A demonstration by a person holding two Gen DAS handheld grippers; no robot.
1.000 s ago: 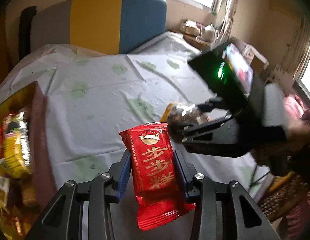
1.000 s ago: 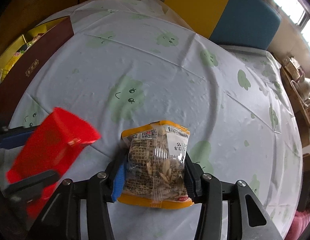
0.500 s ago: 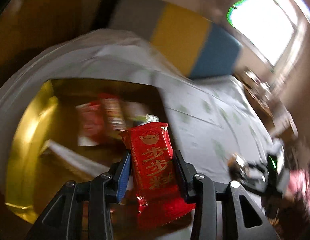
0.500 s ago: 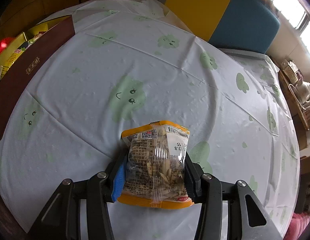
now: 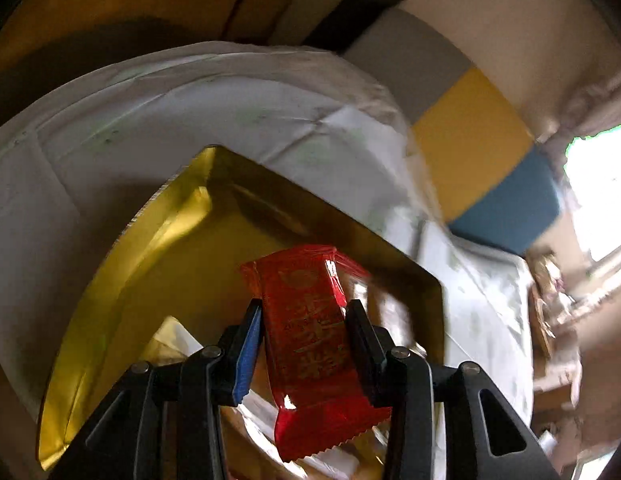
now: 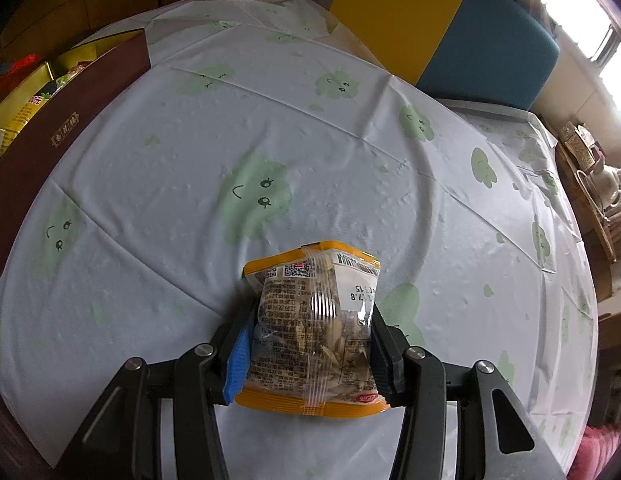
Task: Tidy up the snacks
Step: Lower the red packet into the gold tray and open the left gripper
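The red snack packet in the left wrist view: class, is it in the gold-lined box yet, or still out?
Out. The red snack packet is clamped between the left gripper fingers, above the gold-lined box.

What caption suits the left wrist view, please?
Left hand-held gripper holding a red foil snack packet above a gold-lined box.

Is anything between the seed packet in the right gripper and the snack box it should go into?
Nothing visible: the seed packet sits clamped in the right gripper, and only bare tablecloth lies between it and the box at far left.
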